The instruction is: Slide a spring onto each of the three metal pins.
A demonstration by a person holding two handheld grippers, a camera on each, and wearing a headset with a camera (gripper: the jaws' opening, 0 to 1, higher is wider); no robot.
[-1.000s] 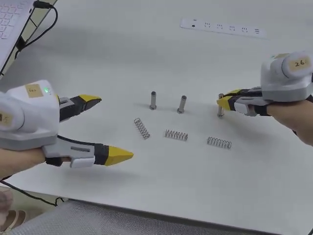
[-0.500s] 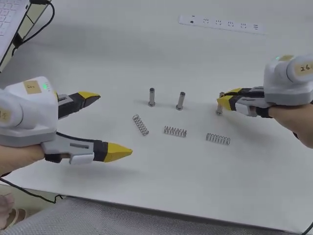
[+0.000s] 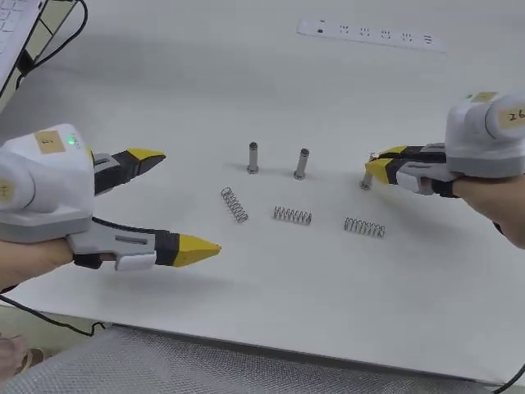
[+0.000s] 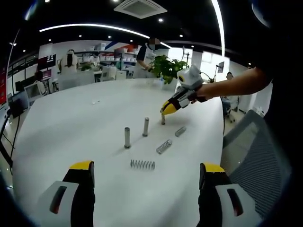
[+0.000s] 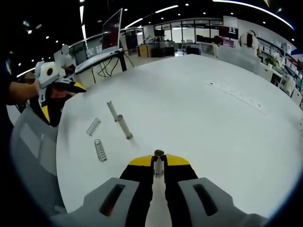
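Head view: three metal pins stand upright in a row on the white worktop (image 3: 271, 320): the first pin (image 3: 253, 158), the middle pin (image 3: 302, 162) and the third pin (image 3: 366, 182). Three springs lie flat just in front of them, none yet on a pin: the slanted spring (image 3: 234, 204), the centre spring (image 3: 292, 215) and the end spring (image 3: 364, 227). The right tool (image 3: 371, 169) is clenched on the upper part of the third pin, probably to steady it upright while a spring goes over it. The left tool (image 3: 182, 200) hovers spread wide and holds nothing, off to the side of the slanted spring. A power strip (image 3: 373, 36) lies well behind.

Left gripper view: its own two jaws stand far apart with nothing between them. One spring lies straight ahead between their lines, so this tool looks set to do the picking. Beyond are the other springs and the pins, with the right tool on the farthest pin.

Right gripper view: the yellow tips close on the third pin's shaft and its head shows just above them. Gripping below the head may block a spring from sliding down, so the hold may need to shift.
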